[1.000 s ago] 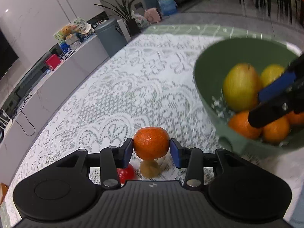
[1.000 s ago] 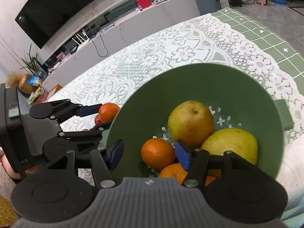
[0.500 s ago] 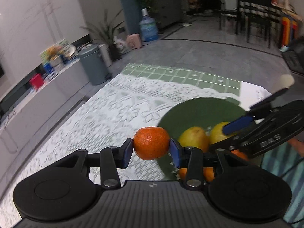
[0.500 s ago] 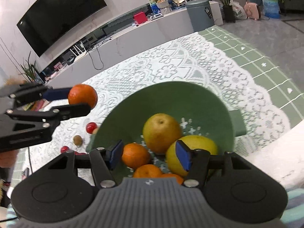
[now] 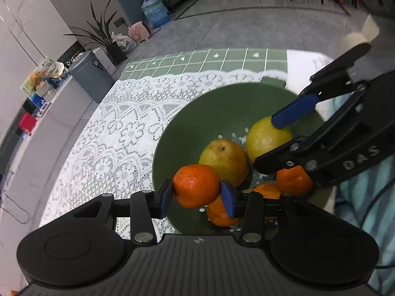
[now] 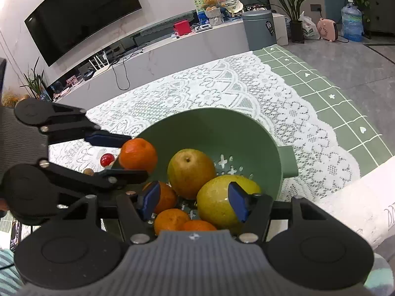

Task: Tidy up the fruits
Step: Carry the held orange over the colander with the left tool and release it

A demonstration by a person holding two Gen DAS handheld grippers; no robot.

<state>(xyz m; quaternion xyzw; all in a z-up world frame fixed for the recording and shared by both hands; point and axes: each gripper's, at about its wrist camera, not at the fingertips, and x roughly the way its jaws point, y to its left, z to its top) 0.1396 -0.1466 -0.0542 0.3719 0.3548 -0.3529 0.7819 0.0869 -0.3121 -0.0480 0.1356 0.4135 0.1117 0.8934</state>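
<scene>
Between the blue pads of the left tongs (image 5: 196,194) sits a tangerine (image 5: 196,189), clamped and held above the near-left rim of the green colander (image 5: 222,103). Right tongs (image 6: 193,201) gape wide and empty over the colander's fruit, "DAS" readable on their body. Two pears (image 6: 191,176) lie inside, one with its stem end turned up, beside more tangerines (image 6: 171,220). Lace covers the bench (image 6: 222,93).

The left wrist view looks down, close, over the near-left rim of the green bowl (image 5: 172,133). The right wrist view looks down from the bowl's near edge. Both views share the bowl and the lace tablecloth (image 6: 222,91).
</scene>
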